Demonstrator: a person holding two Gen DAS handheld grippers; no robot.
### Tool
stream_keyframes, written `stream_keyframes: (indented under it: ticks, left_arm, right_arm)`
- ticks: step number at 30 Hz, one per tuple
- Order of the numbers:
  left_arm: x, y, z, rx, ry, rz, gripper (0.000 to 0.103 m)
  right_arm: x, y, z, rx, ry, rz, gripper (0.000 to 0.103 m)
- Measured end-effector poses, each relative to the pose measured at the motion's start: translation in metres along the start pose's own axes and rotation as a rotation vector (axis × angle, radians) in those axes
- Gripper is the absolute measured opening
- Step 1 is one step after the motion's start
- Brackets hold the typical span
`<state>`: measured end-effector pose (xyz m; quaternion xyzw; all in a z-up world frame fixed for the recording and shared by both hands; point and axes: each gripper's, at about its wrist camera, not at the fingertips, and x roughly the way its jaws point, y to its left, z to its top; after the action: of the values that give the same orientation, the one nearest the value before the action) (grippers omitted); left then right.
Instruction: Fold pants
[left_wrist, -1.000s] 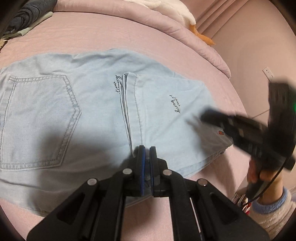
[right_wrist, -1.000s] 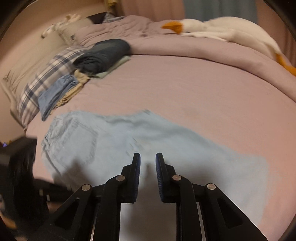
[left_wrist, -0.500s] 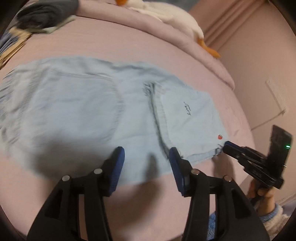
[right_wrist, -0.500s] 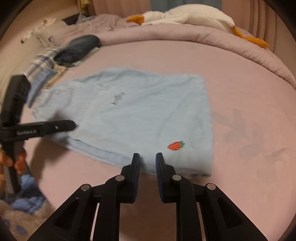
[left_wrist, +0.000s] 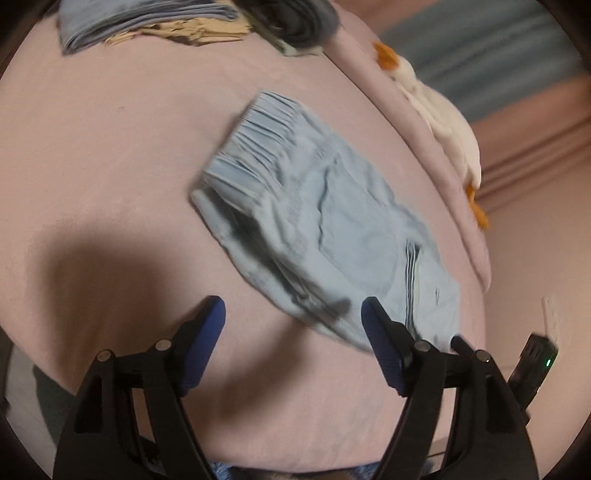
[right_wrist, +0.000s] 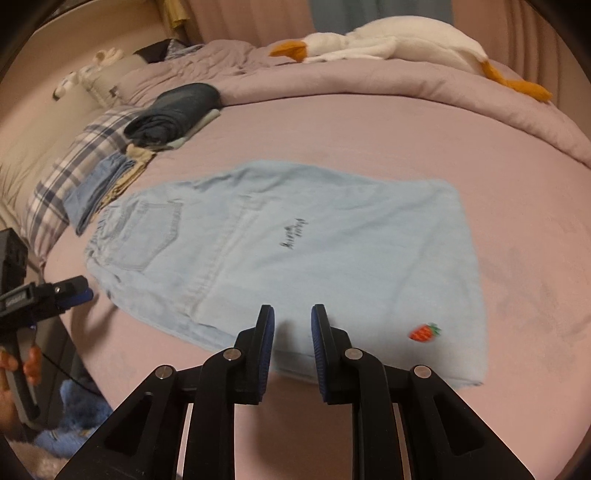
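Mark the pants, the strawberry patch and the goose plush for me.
pants (right_wrist: 332, 236), right wrist view, middle of the folded denim.
strawberry patch (right_wrist: 424, 332), right wrist view, on the red berry.
goose plush (right_wrist: 399, 40), right wrist view, on its white body.

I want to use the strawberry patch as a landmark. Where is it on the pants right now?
In the right wrist view the strawberry patch sits near the lower right corner of the folded pants, just right of the right gripper.
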<state>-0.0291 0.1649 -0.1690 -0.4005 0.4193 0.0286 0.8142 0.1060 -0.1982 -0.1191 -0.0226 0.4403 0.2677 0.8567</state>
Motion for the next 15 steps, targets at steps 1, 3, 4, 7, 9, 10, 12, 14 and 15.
stream_keyframes:
  ticks: [1, 3, 4, 7, 9, 10, 12, 14, 15]
  left_arm:
    - [0.000, 0.000, 0.003, -0.013, -0.008, -0.002, 0.079]
    - [0.000, -0.002, 0.007, -0.030, -0.027, -0.008, 0.086]
    - [0.000, -0.001, 0.009, -0.036, -0.034, -0.009, 0.089]
    - [0.006, -0.004, 0.015, -0.057, -0.062, 0.002, 0.091]
    - [0.012, -0.009, 0.019, -0.066, -0.080, 0.003, 0.092]
    - [0.015, -0.009, 0.023, -0.071, -0.088, 0.004, 0.092]
    - [0.019, -0.009, 0.029, -0.082, -0.098, 0.003, 0.095]
    - [0.022, -0.009, 0.034, -0.104, -0.113, -0.003, 0.096]
    - [0.023, -0.010, 0.037, -0.106, -0.118, 0.001, 0.096]
  right_arm:
    - [0.001, 0.004, 0.001, -0.010, 0.001, 0.006, 0.020]
    - [0.004, 0.014, 0.005, -0.032, 0.008, 0.021, 0.021]
    - [0.005, 0.017, 0.006, -0.040, 0.010, 0.025, 0.022]
    - [0.011, 0.029, 0.010, -0.057, 0.016, 0.037, 0.035]
    - [0.015, 0.037, 0.012, -0.068, 0.015, 0.053, 0.040]
    - [0.017, 0.040, 0.014, -0.074, 0.017, 0.057, 0.040]
    - [0.021, 0.044, 0.016, -0.082, 0.025, 0.061, 0.040]
    - [0.025, 0.049, 0.017, -0.095, 0.035, 0.073, 0.040]
    - [0.027, 0.052, 0.018, -0.103, 0.039, 0.075, 0.040]
